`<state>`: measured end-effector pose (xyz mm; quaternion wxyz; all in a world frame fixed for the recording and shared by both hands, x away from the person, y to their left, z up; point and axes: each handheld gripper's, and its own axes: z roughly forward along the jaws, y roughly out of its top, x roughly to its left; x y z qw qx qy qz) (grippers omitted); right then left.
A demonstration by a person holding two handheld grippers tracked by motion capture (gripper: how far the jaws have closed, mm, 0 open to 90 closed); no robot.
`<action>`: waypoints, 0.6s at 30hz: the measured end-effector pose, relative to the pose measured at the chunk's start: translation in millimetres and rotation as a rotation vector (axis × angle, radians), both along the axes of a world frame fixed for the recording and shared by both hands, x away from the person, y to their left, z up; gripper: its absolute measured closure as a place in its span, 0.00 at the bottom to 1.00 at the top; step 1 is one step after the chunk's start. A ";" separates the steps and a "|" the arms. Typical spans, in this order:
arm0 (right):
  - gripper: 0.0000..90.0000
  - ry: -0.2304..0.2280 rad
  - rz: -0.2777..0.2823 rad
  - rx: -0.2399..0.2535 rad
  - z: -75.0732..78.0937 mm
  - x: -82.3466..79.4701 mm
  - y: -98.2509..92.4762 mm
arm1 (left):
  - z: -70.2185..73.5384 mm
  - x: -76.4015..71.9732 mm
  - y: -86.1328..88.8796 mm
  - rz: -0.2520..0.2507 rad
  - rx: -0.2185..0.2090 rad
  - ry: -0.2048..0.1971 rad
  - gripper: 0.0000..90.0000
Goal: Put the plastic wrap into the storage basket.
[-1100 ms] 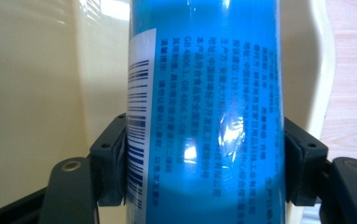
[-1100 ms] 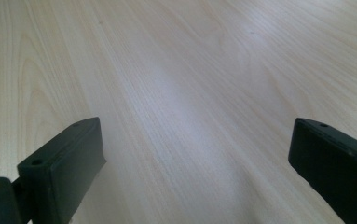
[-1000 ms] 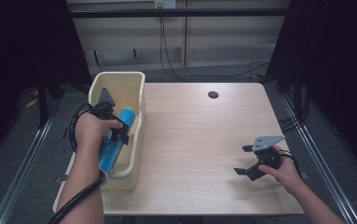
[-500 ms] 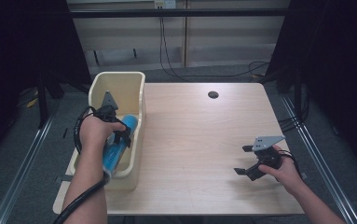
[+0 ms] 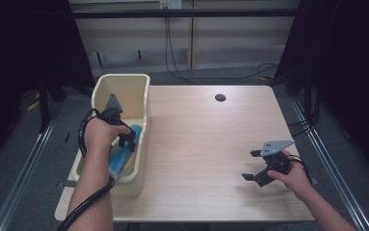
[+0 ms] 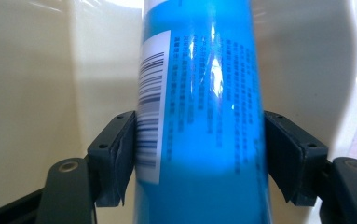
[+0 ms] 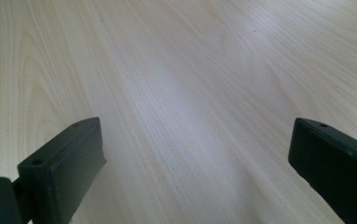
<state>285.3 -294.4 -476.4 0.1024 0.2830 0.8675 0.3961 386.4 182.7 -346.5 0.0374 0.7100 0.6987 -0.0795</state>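
A blue bottle [image 5: 123,158] with a white barcode label lies slanted inside the cream plastic bin [image 5: 147,108] at the table's left edge. My left gripper [image 5: 126,141] reaches down into the bin and is shut on the bottle. In the left gripper view both black pads [image 6: 120,154] press on the sides of the blue bottle [image 6: 204,70], with my left gripper [image 6: 199,156] centred on it. My right gripper [image 5: 248,165] rests low over the table's right front, open, with bare wood between its fingers; the right gripper view shows my right gripper [image 7: 195,158] wide apart.
The light wooden table [image 5: 206,139] has a round cable hole [image 5: 220,97] near its far edge. Cables [image 5: 172,53] hang behind the table. The bin's cream wall [image 6: 36,70] stands close on both sides of the bottle.
The bottle's far end has sunk a little deeper into the bin with the left hand. The right hand and gripper have stayed still.
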 end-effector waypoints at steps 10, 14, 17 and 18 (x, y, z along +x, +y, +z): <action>0.03 0.001 0.006 0.002 0.4 -0.8 0.4 | 34.3 1.2 -4.1 -0.005 -0.016 -0.100 0.43; 0.03 0.001 0.006 0.004 1.3 -1.6 -0.2 | 40.5 2.3 -8.8 -0.019 -0.039 -0.136 0.38; 0.03 0.000 0.001 0.008 1.2 -1.7 -1.5 | 44.3 3.0 -10.9 -0.028 -0.058 -0.155 0.35; 0.03 0.002 -0.001 0.006 1.2 -2.0 -1.8 | 46.3 3.5 -11.6 -0.036 -0.062 -0.162 0.34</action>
